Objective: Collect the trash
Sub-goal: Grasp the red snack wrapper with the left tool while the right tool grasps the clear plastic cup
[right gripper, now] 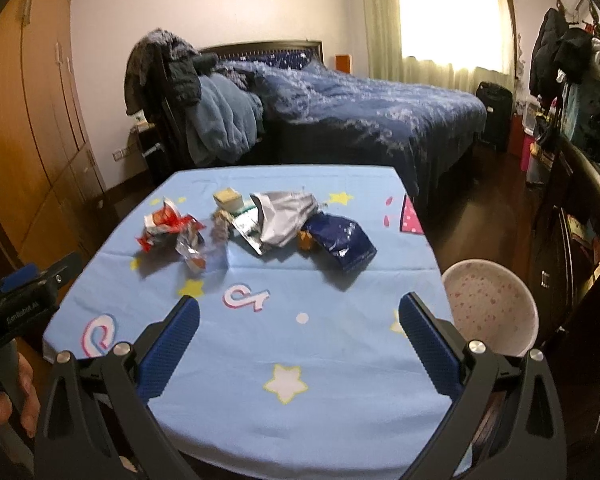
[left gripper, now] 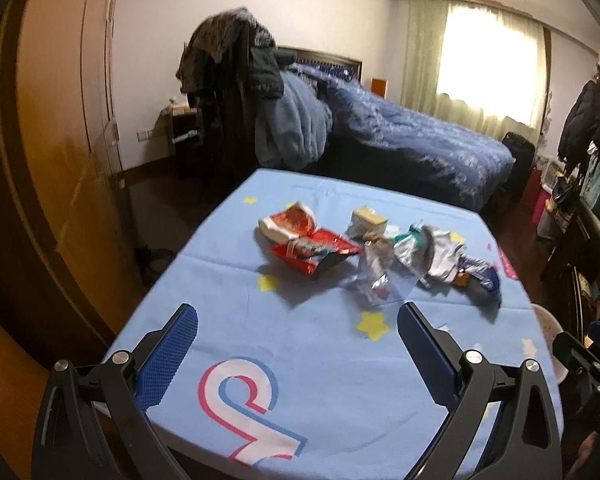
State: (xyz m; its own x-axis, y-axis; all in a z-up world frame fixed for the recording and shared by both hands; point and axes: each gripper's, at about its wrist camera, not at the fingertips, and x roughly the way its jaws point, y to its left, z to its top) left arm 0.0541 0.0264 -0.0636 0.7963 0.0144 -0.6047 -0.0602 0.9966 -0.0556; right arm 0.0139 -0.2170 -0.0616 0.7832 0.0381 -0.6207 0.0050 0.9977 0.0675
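Blue ribbed pads line both tools: my left gripper and my right gripper each hang low over the near edge of the table, level, fingers spread wide with nothing between them. Ahead of both, across the smooth star-printed blue cloth, lies the trash (crinkled and foil-shiny): a red wrapper ahead-left, a silver pouch and a dark blue bag ahead-right, nothing in between blocking me. Just right of my right tool, beside the table, stands a round white speckled bin; a hand holds the left tool.
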